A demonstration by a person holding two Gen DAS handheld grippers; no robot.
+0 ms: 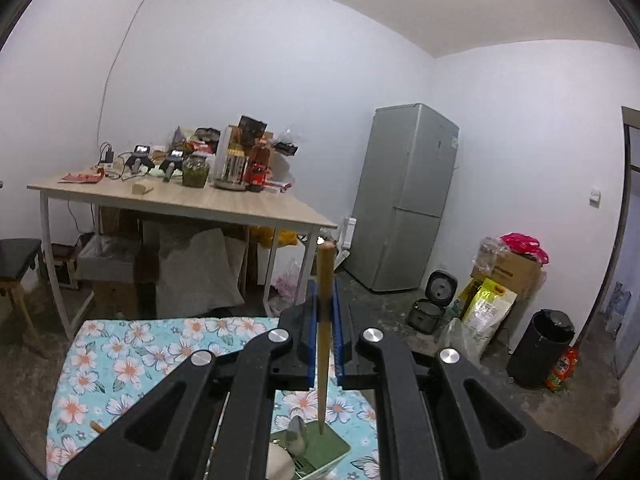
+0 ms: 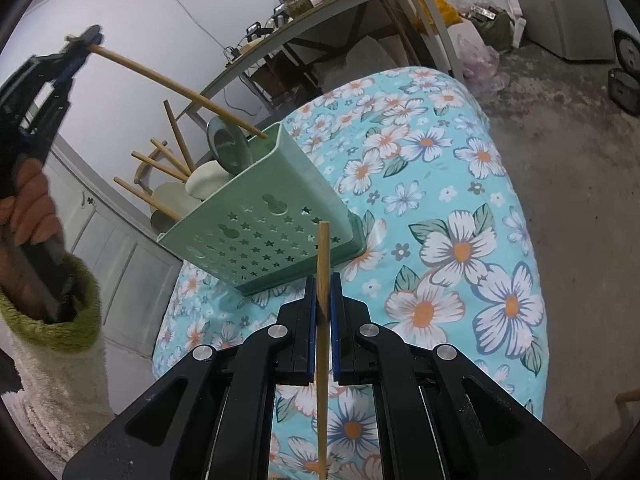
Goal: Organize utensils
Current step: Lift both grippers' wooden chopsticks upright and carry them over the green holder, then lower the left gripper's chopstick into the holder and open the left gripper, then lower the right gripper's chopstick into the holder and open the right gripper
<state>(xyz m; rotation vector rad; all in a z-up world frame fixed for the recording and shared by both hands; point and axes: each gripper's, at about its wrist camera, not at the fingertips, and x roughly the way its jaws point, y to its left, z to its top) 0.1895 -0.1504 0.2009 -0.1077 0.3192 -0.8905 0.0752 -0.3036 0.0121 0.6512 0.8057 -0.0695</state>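
Chopstick in left tool slants tip-down into holder.

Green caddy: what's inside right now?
Caddy holds several chopsticks, a metal spoon and pale spoons. Left gripper dips another chopstick in. Wall hides the lower ends.

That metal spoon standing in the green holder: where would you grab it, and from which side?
Grip the spoon by its bowl, probably from above: only the bowl rises over the green holder's rim, its handle hidden inside. Chopsticks and pale spoons crowd one side.
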